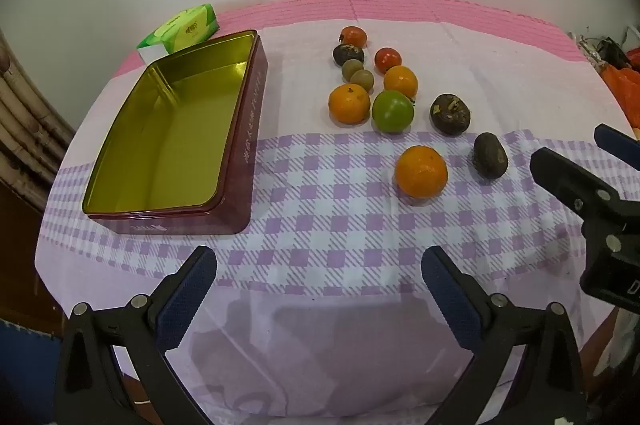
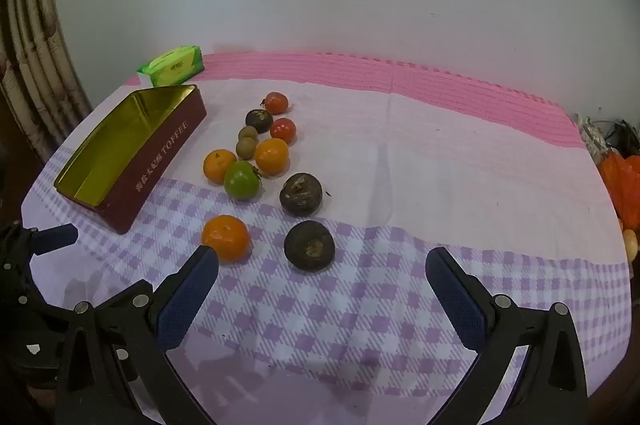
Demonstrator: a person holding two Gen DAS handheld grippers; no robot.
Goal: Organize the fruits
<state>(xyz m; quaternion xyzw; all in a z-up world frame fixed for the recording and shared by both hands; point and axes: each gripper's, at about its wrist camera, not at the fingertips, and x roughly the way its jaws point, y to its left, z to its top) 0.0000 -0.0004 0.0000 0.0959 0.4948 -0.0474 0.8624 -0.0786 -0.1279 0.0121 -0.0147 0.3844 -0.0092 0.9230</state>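
An open maroon tin [image 1: 240, 161] with a gold inside stands empty at the left; it also shows in the right wrist view [image 2: 160, 161]. Several fruits lie loose to its right: a near orange [image 1: 421, 171] [image 2: 225, 237], two more oranges [image 1: 349, 103] [image 1: 400, 81], a green tomato [image 1: 393, 111] [image 2: 241, 180], two red tomatoes [image 1: 387, 60] [image 1: 353, 36], dark brown fruits [image 1: 490, 155] [image 2: 309, 245] [image 1: 450, 114] [image 2: 300, 194] and two small tan ones [image 1: 362, 80]. My left gripper [image 1: 319, 271] is open and empty above the near cloth. My right gripper [image 2: 322, 273] is open and empty, just short of the near dark fruit.
A green tissue pack [image 1: 182, 31] lies behind the tin. The table wears a pink and purple checked cloth [image 1: 340, 225]. Orange clutter [image 2: 622, 181] sits off the right edge. A white wall stands behind. The right gripper's body [image 1: 592, 201] shows at the right of the left wrist view.
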